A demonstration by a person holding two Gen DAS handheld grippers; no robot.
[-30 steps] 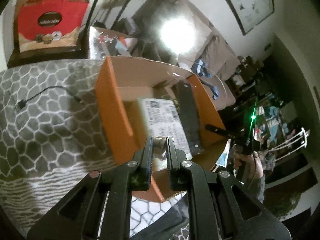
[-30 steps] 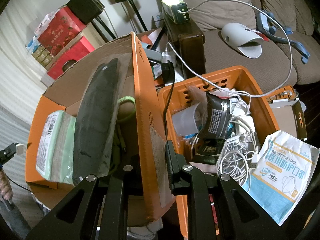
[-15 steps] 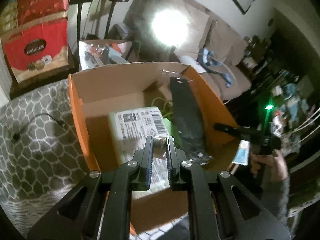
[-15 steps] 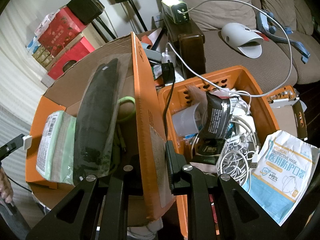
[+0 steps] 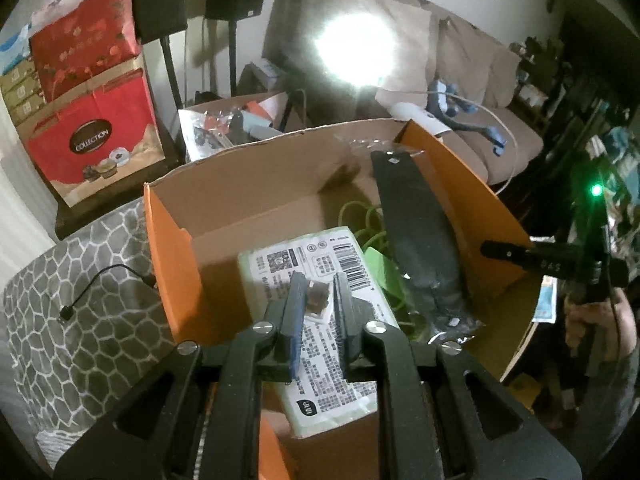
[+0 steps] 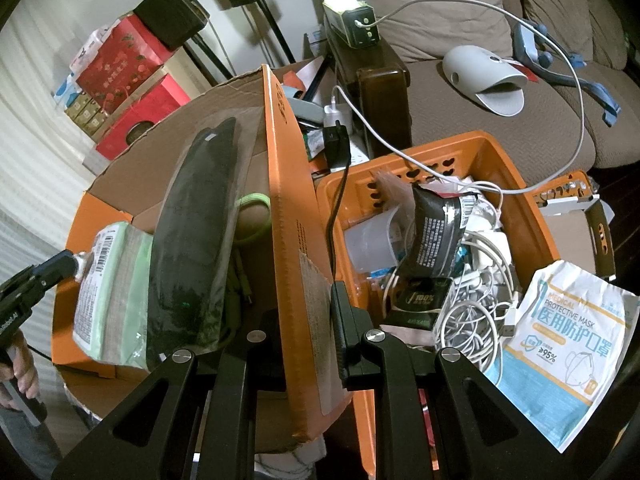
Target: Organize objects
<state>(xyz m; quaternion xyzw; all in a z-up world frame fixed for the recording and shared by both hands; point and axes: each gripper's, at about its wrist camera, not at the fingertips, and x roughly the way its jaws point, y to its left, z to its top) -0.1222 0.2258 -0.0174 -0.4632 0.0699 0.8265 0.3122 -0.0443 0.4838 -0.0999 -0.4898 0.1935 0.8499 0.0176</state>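
Cardboard box (image 5: 256, 184) with orange sides sits up front on the patterned grey cover. The left claw (image 5: 316, 300) hangs over the green pack (image 5: 320, 272) inside it; its jaws have just been opening around a small brown-and-white thing (image 5: 318, 300). The right claw (image 6: 308, 320) is clenched on the box's right wall (image 6: 288, 200). Orange basket (image 6: 500, 160) of cables is just right of that.

Left gripper (image 5: 318, 294) poised over orange cardboard box (image 5: 168, 240); jaws just eased apart, small brown object (image 5: 317, 299) seen between them. Green labelled packet (image 5: 320, 320) laid beneath, long black pouch (image 5: 420, 240) beside it. Black cable (image 5: 100, 284) spotted on patterned cloth (image 5: 72, 340).
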